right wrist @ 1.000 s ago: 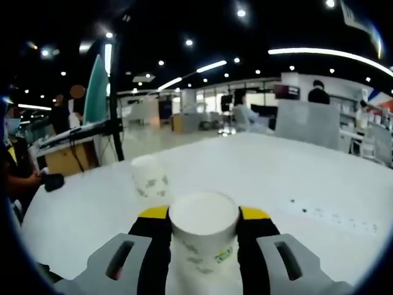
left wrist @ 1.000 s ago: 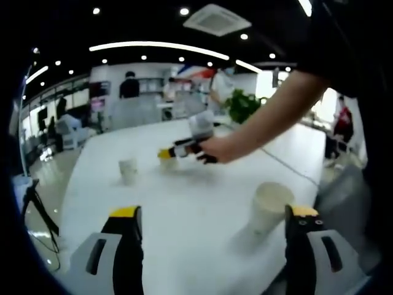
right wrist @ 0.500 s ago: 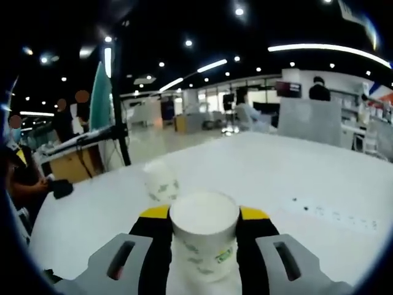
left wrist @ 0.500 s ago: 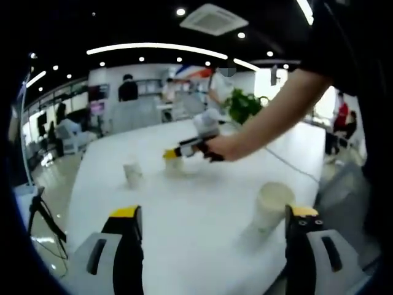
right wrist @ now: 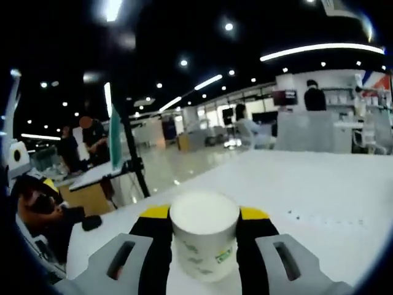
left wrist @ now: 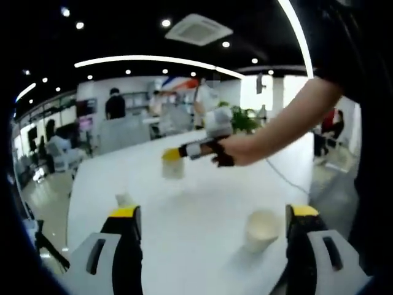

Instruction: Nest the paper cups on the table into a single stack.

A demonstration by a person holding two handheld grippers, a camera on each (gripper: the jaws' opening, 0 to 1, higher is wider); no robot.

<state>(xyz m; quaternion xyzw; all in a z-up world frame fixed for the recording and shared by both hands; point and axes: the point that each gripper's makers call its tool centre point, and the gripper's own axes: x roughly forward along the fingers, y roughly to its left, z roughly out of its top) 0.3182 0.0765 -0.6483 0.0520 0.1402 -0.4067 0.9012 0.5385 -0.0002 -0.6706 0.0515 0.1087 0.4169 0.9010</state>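
Observation:
In the right gripper view my right gripper (right wrist: 204, 212) is shut on a white paper cup (right wrist: 204, 241) with a green print, held upright above the white table (right wrist: 319, 203). The left gripper view shows that same cup (left wrist: 173, 168) hanging in the air in the right gripper (left wrist: 172, 154), which a hand holds out over the table's middle. My left gripper (left wrist: 215, 212) stands open over the near table. A second paper cup (left wrist: 261, 230) stands just inside its right jaw. A third, small cup (left wrist: 124, 199) stands beyond its left jaw.
A thin cable (left wrist: 286, 179) runs across the table's right side. The table's left edge (left wrist: 69, 209) drops to the floor. A black tripod stand (right wrist: 132, 166) and people at desks lie beyond the table's far edge. A green plant (left wrist: 243, 119) stands behind the table.
My right gripper has lifted its cup off the table; the loose cup ahead of it has dropped out of its view. The left view has risen and tilted.

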